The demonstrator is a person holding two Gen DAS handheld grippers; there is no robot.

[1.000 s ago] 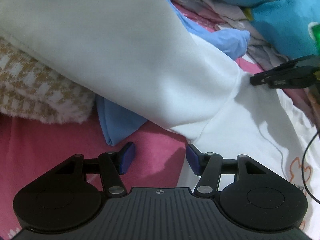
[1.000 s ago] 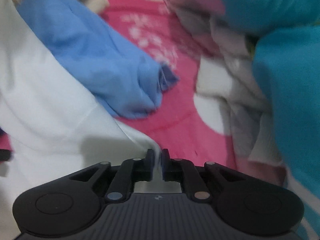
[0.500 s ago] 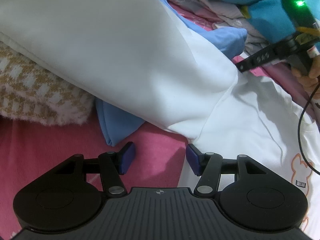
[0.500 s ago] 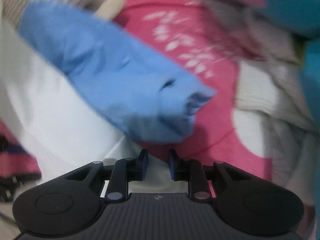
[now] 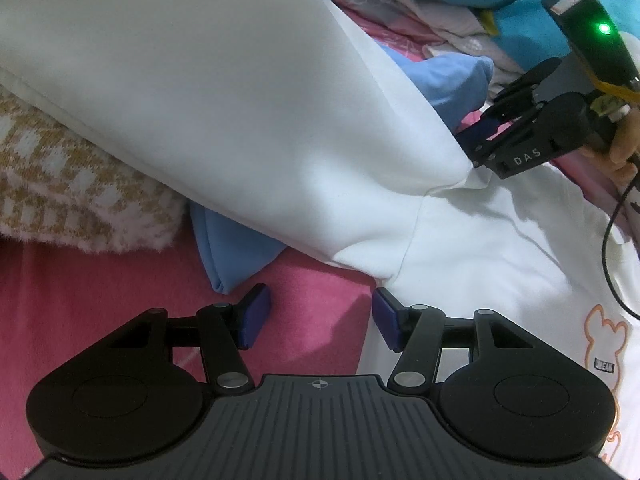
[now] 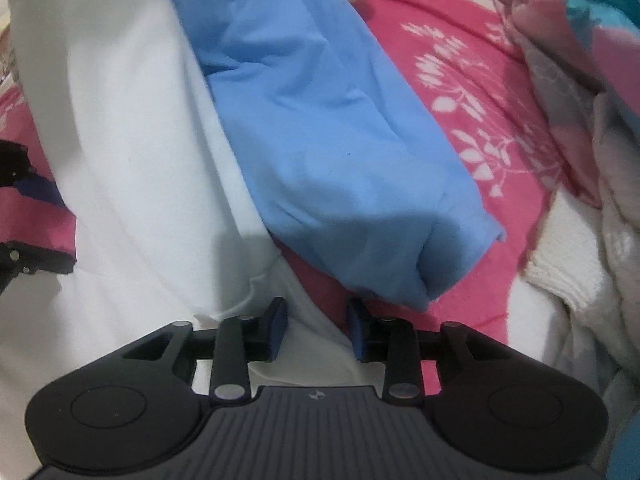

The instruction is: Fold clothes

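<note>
So I'm hovering over the pink bedsheet with the white top spread out in front of me. My left gripper is just hanging there with its jaws spread, nothing between them but sheet; the top's sleeve seam sits right at about 1 o'clock of it, close to the right pad but not touching as far as I can see. My right gripper is down on the white top's edge, jaws closing with a flap of the white cloth running up between the pads, not pinched yet. A blue garment lies on the top at 12 o'clock from my right jaws. Houndstooth fuzzy thing at 10 o'clock from the left, laundry pile at 1 o'clock.
</note>
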